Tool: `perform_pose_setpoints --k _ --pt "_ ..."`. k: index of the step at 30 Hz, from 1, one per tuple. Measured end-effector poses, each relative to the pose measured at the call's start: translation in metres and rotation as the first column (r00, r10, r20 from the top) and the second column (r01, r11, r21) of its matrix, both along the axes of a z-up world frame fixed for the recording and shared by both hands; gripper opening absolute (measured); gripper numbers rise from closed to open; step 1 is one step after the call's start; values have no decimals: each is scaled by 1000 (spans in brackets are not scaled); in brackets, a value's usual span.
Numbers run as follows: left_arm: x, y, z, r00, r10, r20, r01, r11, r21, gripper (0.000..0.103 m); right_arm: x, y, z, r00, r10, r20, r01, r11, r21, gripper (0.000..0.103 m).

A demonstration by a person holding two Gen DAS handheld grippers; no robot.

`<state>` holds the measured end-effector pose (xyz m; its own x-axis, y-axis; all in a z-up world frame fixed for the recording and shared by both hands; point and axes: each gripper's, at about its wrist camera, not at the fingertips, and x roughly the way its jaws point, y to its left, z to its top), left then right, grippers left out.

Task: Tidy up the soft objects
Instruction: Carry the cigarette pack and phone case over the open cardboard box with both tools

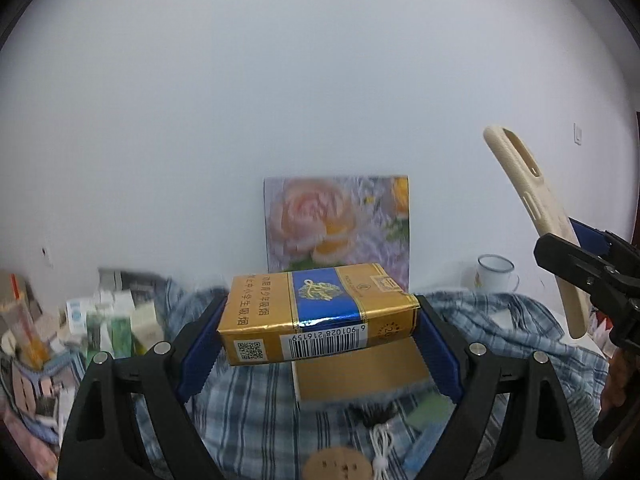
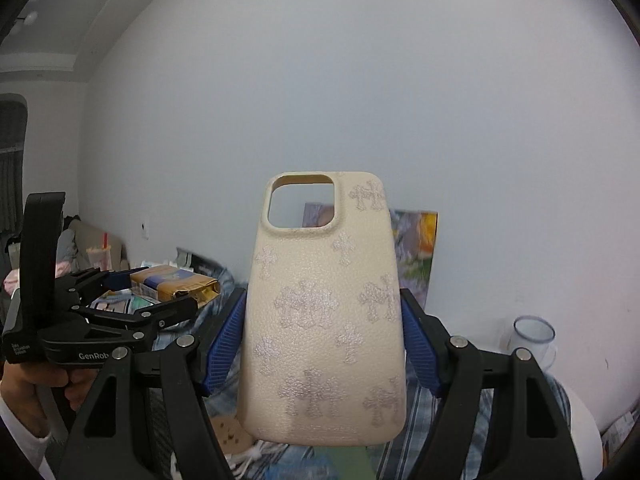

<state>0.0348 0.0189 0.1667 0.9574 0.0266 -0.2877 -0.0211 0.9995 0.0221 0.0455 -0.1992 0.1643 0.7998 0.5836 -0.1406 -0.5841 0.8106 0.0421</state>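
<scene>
A gold and blue cigarette pack (image 1: 316, 316) is clamped sideways between the blue pads of my left gripper (image 1: 320, 344), lifted above a blue plaid cloth (image 1: 256, 408). My right gripper (image 2: 322, 340) is shut on a cream phone case (image 2: 324, 312) with pale cross patterns, which stands upright with its camera cut-out on top. In the left wrist view the phone case (image 1: 536, 220) and the right gripper (image 1: 576, 276) show at the right edge. In the right wrist view the cigarette pack (image 2: 176, 286) sits in the left gripper (image 2: 160, 296) at the left, with a hand below it.
A flower painting (image 1: 340, 224) leans on the white wall behind. A white enamel mug (image 1: 494, 278) stands at the right. Small boxes and cartons (image 1: 116, 320) crowd the left. On the plaid cloth lie a brown board (image 1: 360, 372), a white cable (image 1: 382, 444) and a round cork piece (image 1: 340, 462).
</scene>
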Motion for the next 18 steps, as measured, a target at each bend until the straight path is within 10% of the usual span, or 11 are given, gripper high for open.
perform_pose_setpoints --k 18 --pt "84 -8 55 994 -31 109 29 999 24 90 81 11 51 998 -23 57 19 997 69 72"
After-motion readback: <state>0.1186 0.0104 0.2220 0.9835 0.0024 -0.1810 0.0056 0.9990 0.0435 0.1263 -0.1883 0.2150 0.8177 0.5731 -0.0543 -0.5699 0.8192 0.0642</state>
